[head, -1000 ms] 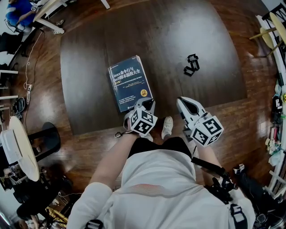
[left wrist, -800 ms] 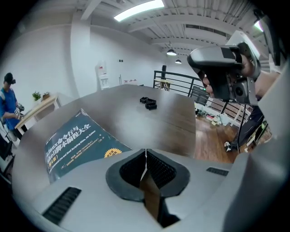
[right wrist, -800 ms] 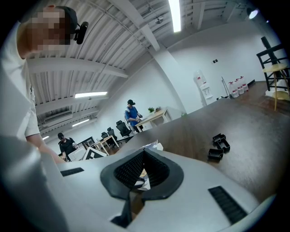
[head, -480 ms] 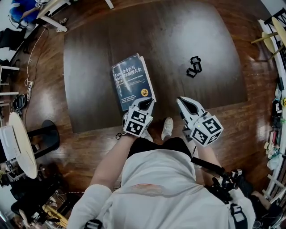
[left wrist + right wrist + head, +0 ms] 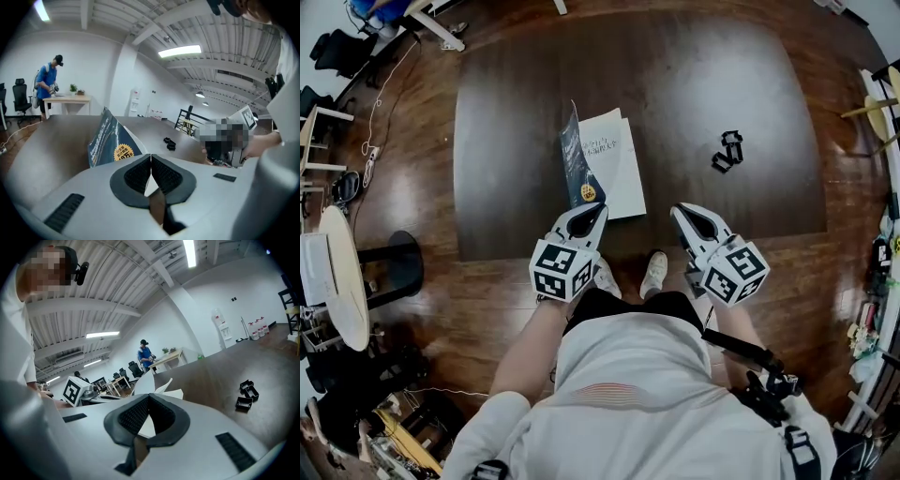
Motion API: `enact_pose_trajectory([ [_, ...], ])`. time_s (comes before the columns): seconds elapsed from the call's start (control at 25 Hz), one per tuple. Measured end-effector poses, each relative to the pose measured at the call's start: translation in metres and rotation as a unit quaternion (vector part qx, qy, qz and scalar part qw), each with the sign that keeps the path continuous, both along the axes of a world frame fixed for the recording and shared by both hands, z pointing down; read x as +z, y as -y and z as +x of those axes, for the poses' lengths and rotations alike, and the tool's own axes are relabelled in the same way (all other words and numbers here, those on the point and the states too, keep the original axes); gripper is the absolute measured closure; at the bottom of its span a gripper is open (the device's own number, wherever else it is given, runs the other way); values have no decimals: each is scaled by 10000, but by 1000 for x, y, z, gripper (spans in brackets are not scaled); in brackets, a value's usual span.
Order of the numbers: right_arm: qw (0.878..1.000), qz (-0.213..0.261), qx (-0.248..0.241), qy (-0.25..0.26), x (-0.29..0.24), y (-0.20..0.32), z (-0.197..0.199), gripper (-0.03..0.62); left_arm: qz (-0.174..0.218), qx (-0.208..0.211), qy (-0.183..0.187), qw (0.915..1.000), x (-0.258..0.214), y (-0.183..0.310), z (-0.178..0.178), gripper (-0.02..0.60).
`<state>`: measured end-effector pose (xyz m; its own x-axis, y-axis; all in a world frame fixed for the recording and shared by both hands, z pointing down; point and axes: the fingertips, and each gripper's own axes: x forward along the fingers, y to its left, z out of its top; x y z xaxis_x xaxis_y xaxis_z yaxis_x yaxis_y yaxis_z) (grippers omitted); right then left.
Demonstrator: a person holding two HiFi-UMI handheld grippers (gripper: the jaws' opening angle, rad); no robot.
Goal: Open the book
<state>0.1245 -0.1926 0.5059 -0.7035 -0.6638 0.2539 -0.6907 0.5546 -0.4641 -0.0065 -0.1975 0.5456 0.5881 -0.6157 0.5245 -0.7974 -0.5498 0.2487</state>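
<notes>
Head view: the book point(image 5: 614, 164) is seen lying on the dark worktop point(image 5: 516, 112), close to the worktop's near edge, with its front cover point(image 5: 574, 157) raised almost upright.

The front cover is pinched at its lower corner between the closed jaws of the left hand-held gripper point(image 5: 589, 212), which is positioned over the worktop's near edge; a white page is exposed beneath. The right hand-held gripper point(image 5: 684, 214) is positioned at the same edge of the worktop, its jaws drawn together on nothing. A black clip-like object point(image 5: 729, 151) is seen on the worktop's right part.
</notes>
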Motion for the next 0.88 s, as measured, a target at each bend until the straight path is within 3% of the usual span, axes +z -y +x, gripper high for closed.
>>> enact_pose_trajectory([
  [0.2, 9997, -16, -248, 24, -2, 2, -28, 602, 190, -699, -152, 9973, -22, -6, -60, 566],
  [0.36, 9990, 29, -454, -12, -6, -6, -86, 602, 190, -1325, -196, 9908, -20, -18, -147, 566],
  [0.52, 9983, 33, -573, -34, -8, -7, -81, 602, 43, -1856, -162, 9825, -6, -22, -173, 566],
  [0.68, 9982, 15, -598, -87, -6, -11, -100, 602, -228, -2203, -8, 9752, 26, -34, -220, 566],
  [0.88, 9982, -30, -580, -159, -4, -11, -98, 602, -689, -2411, 173, 9679, 76, -45, -234, 566],
])
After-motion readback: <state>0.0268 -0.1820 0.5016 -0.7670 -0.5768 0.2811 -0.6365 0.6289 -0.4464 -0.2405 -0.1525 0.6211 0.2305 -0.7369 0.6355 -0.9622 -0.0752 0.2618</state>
